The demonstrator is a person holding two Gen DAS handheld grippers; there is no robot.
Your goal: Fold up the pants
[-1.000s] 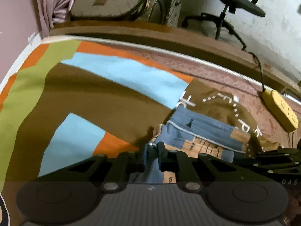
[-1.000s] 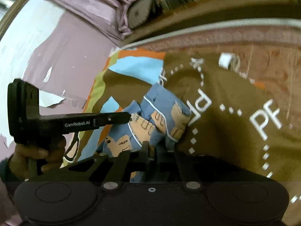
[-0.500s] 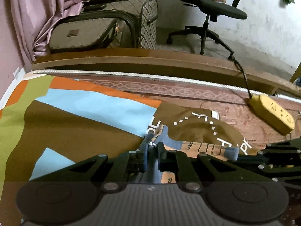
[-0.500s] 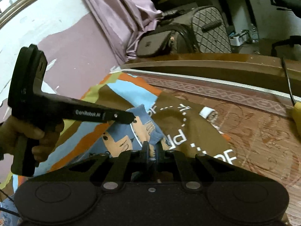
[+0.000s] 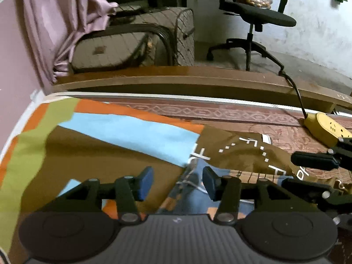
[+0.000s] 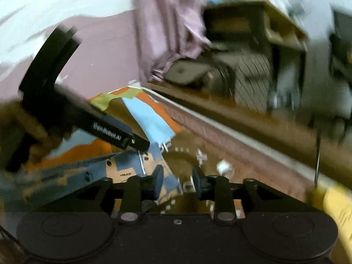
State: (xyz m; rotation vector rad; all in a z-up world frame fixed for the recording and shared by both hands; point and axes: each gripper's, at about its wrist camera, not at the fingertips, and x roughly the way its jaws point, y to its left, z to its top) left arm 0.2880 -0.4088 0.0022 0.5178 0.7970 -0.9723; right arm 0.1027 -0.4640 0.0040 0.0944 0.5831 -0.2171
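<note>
The blue patterned pants (image 5: 191,200) lie bunched on a colour-block sheet (image 5: 123,132), partly under a brown cloth with white letters (image 5: 248,154). My left gripper (image 5: 177,183) hangs just above them. Its jaws are opening, and the pants' edge lies between the blue pads (image 5: 146,183) without being pressed. In the blurred right wrist view my right gripper (image 6: 177,181) is also opening over the pants (image 6: 123,167), its pads clear of the cloth. The left gripper's (image 6: 140,144) finger reaches in from the left there. The right gripper's fingers (image 5: 312,160) show at the left wrist view's right edge.
A yellow power strip (image 5: 325,129) with a black cable lies at the right on the patterned mattress. Beyond the wooden bed edge (image 5: 176,81) stand a quilted suitcase (image 5: 132,46), an office chair (image 5: 259,15) and a pink curtain (image 5: 55,22). A hand (image 6: 26,132) holds the left gripper.
Both grippers were shut on the pants and now have their jaws apart, with the cloth let go. The right wrist view has rolled and blurred, and both views look up further across the bed.
</note>
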